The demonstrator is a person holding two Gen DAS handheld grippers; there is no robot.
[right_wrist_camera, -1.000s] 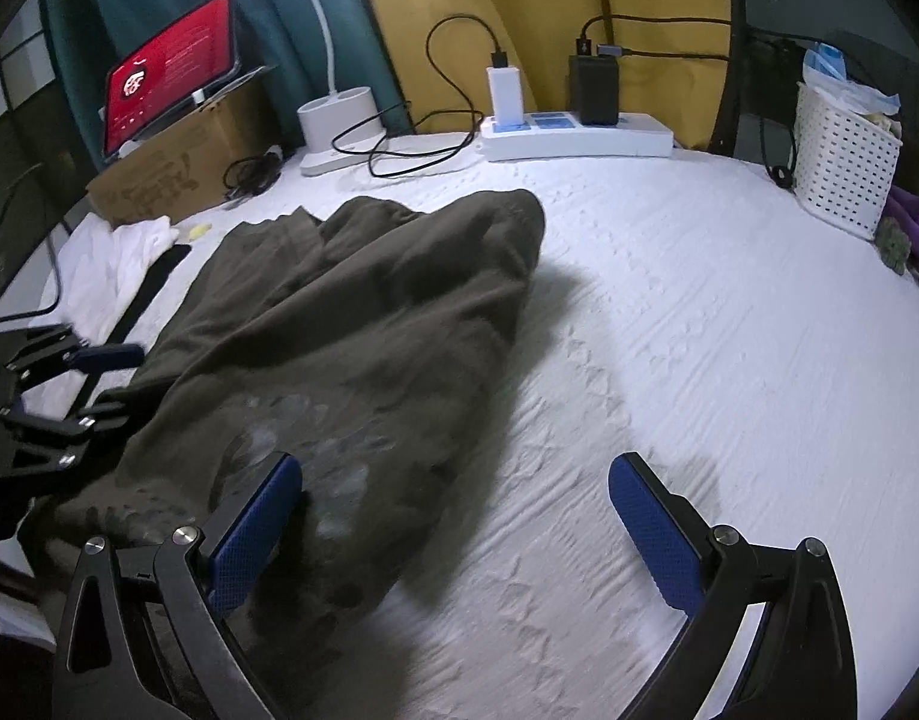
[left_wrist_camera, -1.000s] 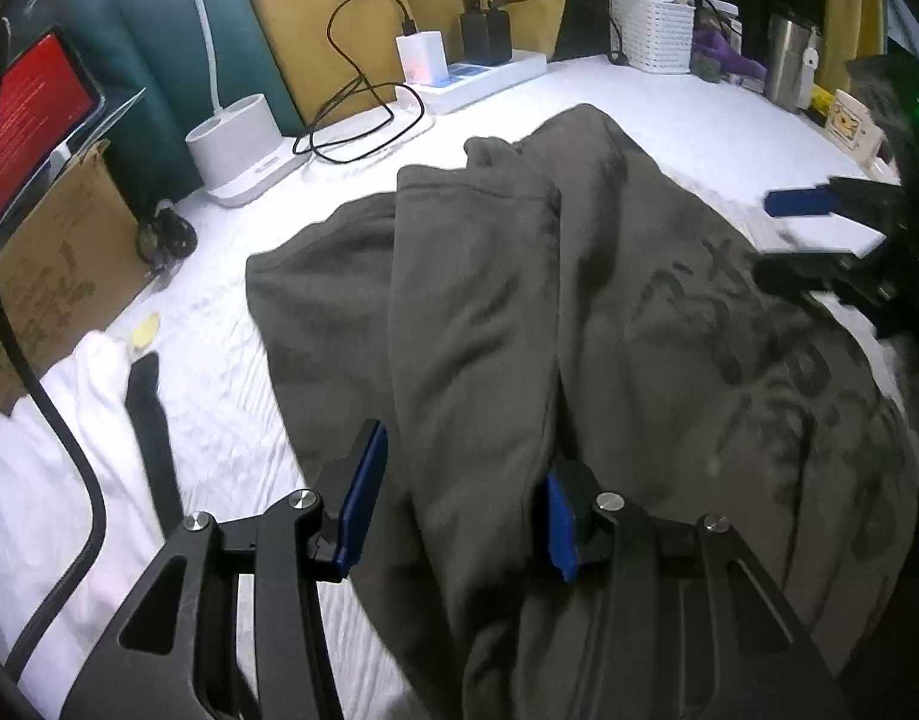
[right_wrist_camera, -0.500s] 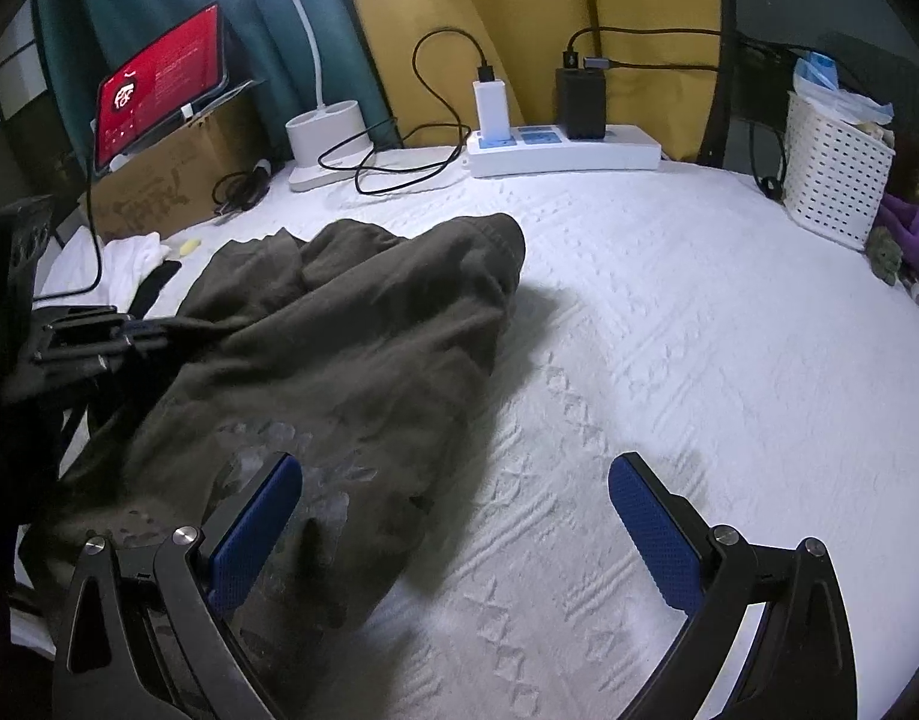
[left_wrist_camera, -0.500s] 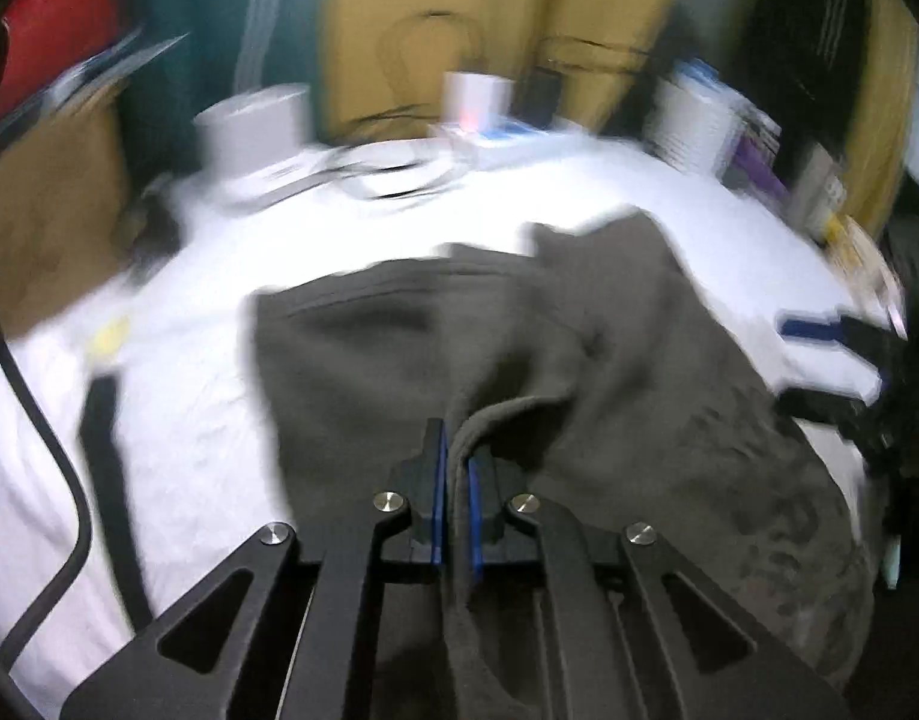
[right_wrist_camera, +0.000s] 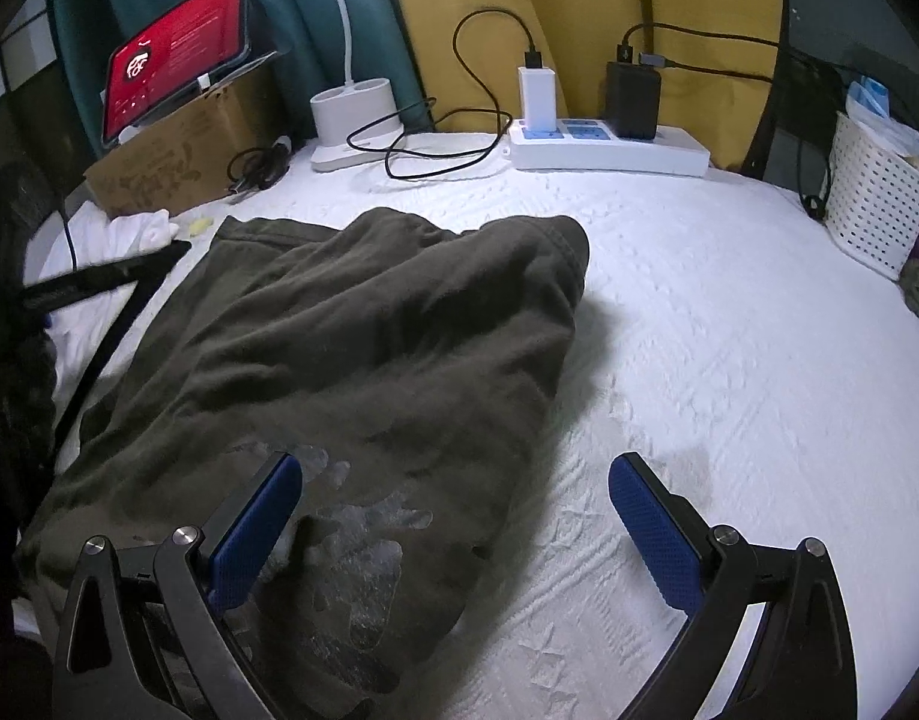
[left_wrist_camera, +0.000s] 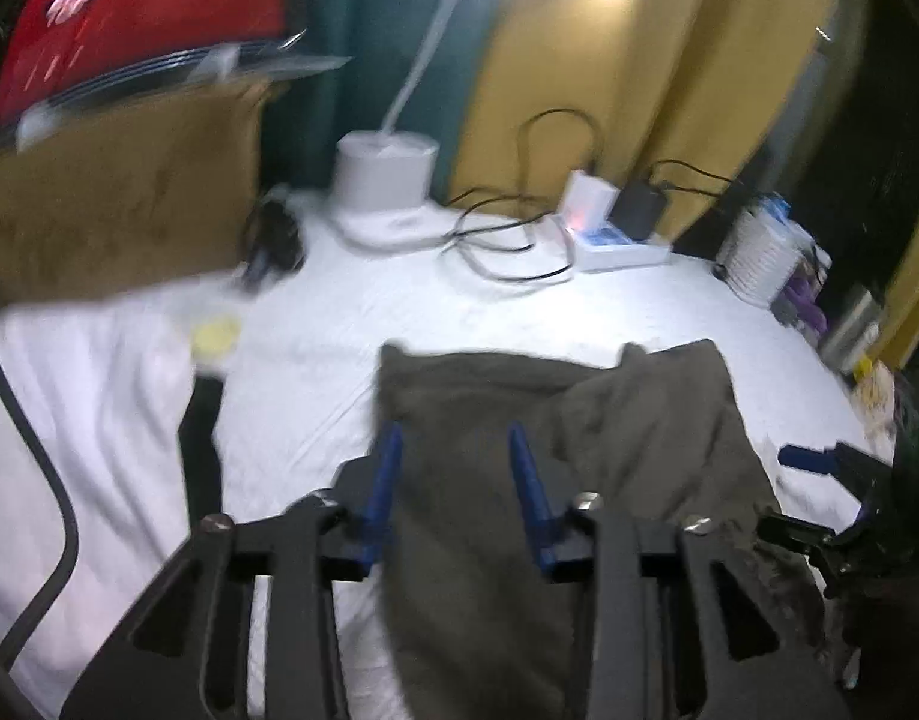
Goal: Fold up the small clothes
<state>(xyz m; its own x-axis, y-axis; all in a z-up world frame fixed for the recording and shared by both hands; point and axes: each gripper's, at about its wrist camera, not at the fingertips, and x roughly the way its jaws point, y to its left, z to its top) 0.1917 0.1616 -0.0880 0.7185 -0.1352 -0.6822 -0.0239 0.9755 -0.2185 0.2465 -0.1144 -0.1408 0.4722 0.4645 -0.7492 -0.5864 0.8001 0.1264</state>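
Between the jaws of the left gripper [left_wrist_camera: 453, 483], in the left wrist view, lies the dark garment [left_wrist_camera: 579, 480], its long axis running from under the jaws away toward its far edge on the white bed [left_wrist_camera: 519, 312]. These jaws are opening, pads clear of the cloth.

From the right wrist view, the right gripper [right_wrist_camera: 453, 525] stands wide and released over the garment's near right edge: cloth under the left pad, bare bed under the right. That edge looks nearest to this hand.
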